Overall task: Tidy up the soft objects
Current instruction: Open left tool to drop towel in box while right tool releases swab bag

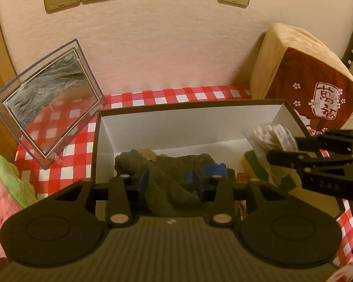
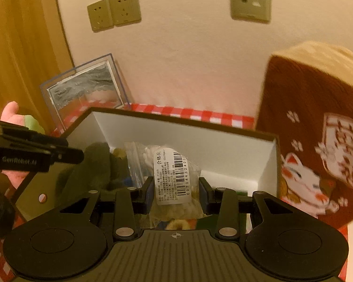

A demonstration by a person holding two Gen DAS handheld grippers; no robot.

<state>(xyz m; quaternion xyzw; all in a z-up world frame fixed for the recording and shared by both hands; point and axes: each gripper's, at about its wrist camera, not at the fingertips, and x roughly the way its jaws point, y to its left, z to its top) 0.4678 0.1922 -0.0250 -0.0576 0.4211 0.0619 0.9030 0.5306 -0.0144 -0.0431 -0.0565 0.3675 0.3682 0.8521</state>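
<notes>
Left wrist view: left tongs (image 1: pixel 170 178) are hovering over the near edge of an open white-lined box (image 1: pixel 176 119), jaws standing apart. A dark green towel (image 1: pixel 167 176) is lying between the blue pads (image 1: pixel 144 179); the pads are not visibly pressing on it. The towel is resting on the box floor, running ahead of these tongs. No earlier frame is available, so nothing on jaw motion is noted.

Right of the left tongs, the right tongs (image 1: pixel 280 150) are reaching in over the box, carrying a clear plastic bag (image 1: pixel 269 138); a yellow-green sponge (image 1: pixel 249 162) is sitting below it inside the box.

Right wrist view: right tongs (image 2: pixel 175 189) are gripping the clear plastic bag (image 2: pixel 174 176), pads closing on both its sides; a white barcode label is facing the camera. The bag is hanging above the box interior (image 2: pixel 200 141). The left tongs (image 2: pixel 66 156) are showing to the left.

Beyond both tongs, a red-checked cloth (image 1: pixel 58 127) is covering the worktop. A clear acrylic frame (image 1: pixel 49 101) is leaning ahead-left, and a brown lucky-cat cushion (image 2: pixel 317 141) is standing ahead-right against the wall.
</notes>
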